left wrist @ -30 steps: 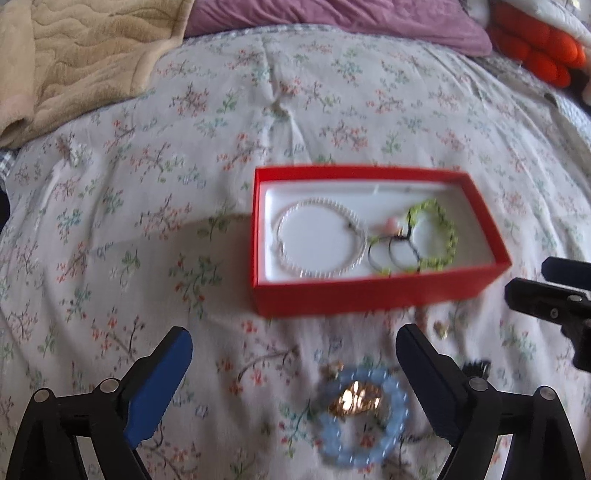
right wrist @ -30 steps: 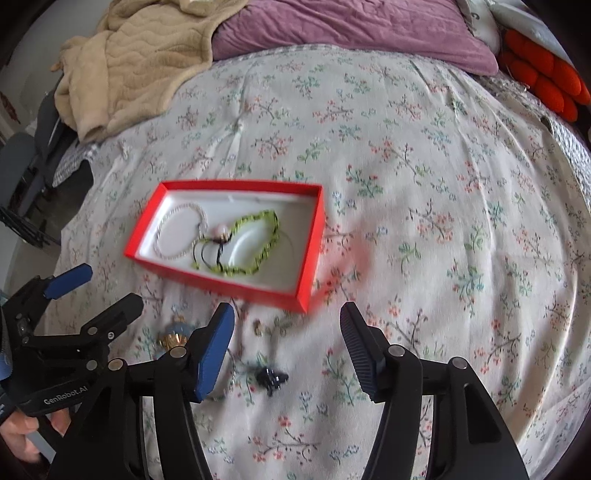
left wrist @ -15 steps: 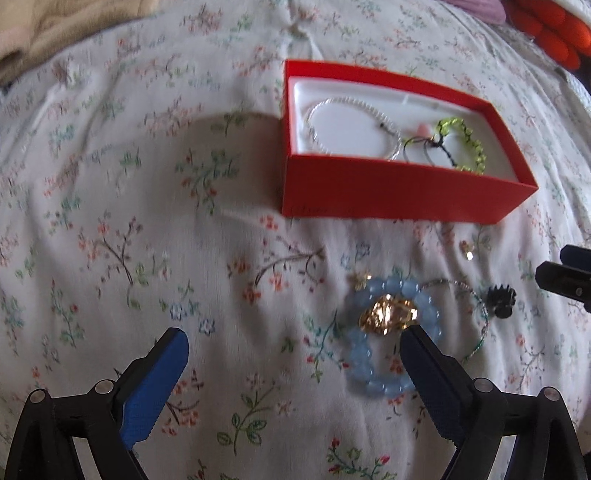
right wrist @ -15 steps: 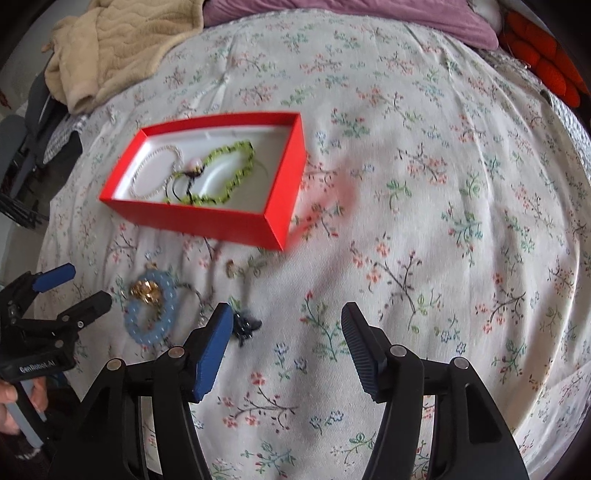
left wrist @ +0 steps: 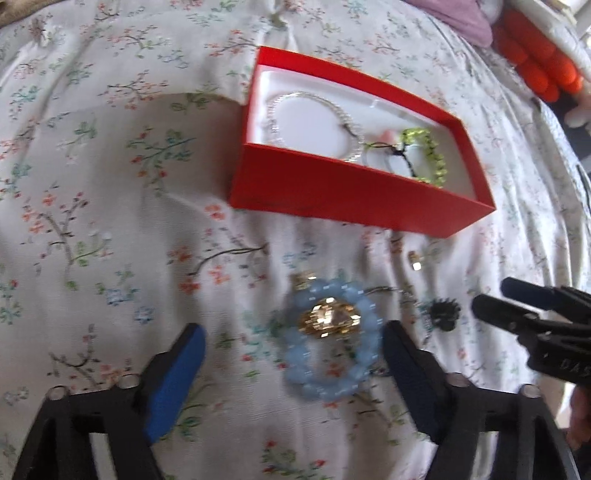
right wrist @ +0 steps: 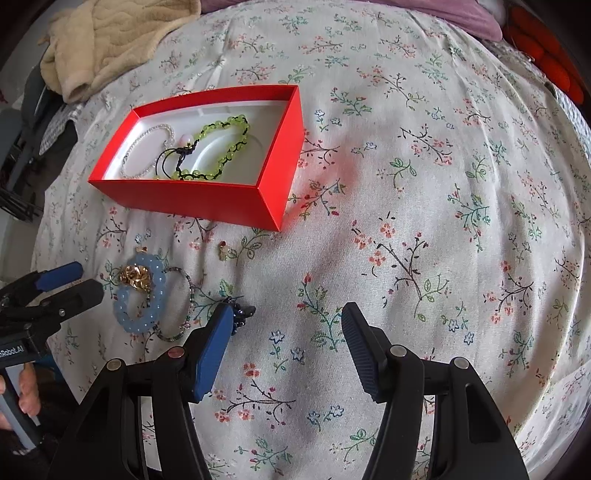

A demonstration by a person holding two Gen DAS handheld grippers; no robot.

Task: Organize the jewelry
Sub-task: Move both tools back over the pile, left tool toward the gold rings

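A blue bead bracelet [left wrist: 364, 310] with a gold piece [left wrist: 328, 319] on it lies on the flowered bedspread. My left gripper [left wrist: 291, 334] straddles it with its jaws closing. The right pad sits near the beads, the left pad is well clear, and neither presses on them. Behind stands a red box [left wrist: 354, 192] holding a pearl bracelet [left wrist: 314, 99] and a green bead bracelet [left wrist: 432, 158]. My right gripper [right wrist: 288, 314] is open over bare cloth, with a small black clip [right wrist: 243, 312] beside its left finger. A thin bead bracelet [right wrist: 188, 295] and a small earring [right wrist: 223, 253] lie nearby.
A beige blanket [right wrist: 110, 37] is bunched at the far left of the bed, a purple pillow [right wrist: 461, 14] lies at the back, and orange cushions [left wrist: 535, 74] sit at the far right. Dark furniture [right wrist: 22, 147] stands off the bed's left edge. A hand [right wrist: 26, 387] holds the left gripper.
Both grippers have sunk toward the bedspread. The left one has tilted down over the blue bracelet and its jaws have narrowed. The right gripper's opening is unchanged.
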